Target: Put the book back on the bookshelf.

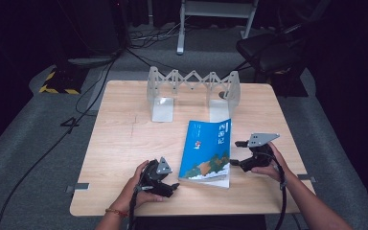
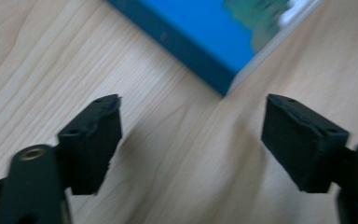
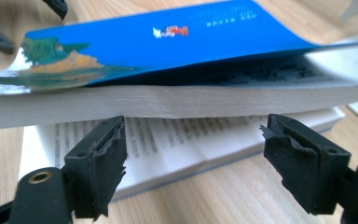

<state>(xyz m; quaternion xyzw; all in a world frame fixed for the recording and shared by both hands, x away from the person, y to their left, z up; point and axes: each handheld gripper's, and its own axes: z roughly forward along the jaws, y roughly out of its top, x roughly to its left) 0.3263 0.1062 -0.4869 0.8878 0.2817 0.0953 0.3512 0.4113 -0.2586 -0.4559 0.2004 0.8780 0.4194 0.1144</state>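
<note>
Blue-covered book [image 1: 207,148] with white pages on pale woodgrain table [image 1: 124,143].

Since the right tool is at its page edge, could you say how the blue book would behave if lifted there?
The blue book would probably flop: its thin cover already bows upward. The pages would likely fan open, as a gap shows. Lying flat on the table, it shouldn't roll.

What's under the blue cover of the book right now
Under the lifted blue cover lies the thick page block, with printed lower pages fanned beneath. The cover still hides most of the top page.
</note>
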